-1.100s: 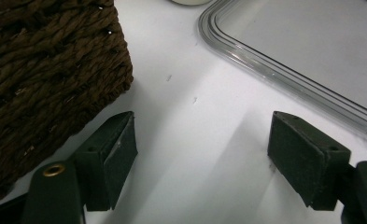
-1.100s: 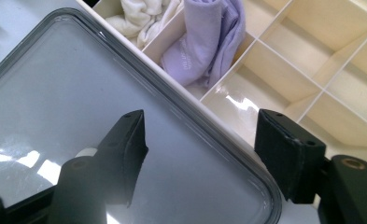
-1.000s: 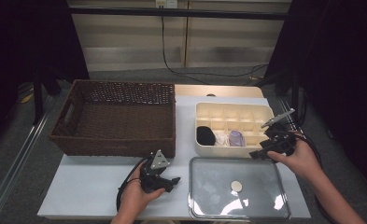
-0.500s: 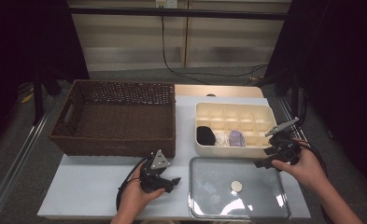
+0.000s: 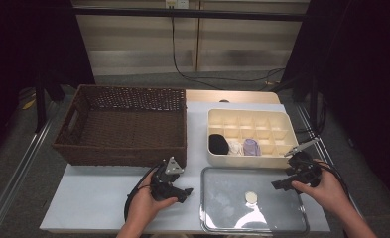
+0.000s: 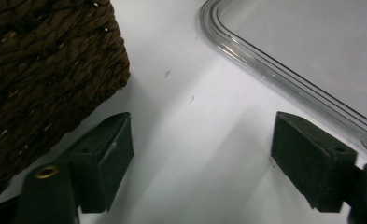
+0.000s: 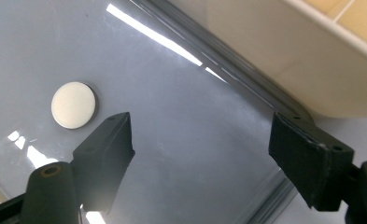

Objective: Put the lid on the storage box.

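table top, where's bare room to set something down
Bare white table left of the left gripper, in front of the brown wicker basket. The clear plastic lid and cream compartment box crowd the right, where the right gripper hovers open.

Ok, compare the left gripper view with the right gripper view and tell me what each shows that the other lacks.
Left gripper view: the corner of the brown wicker basket and a broad stretch of white table. Right gripper view: the white round knob on the clear lid, and the wall of the cream compartment box. Shared: the clear lid, whose rim also crosses the left gripper view, and each gripper's own black fingers, standing open with nothing between them.
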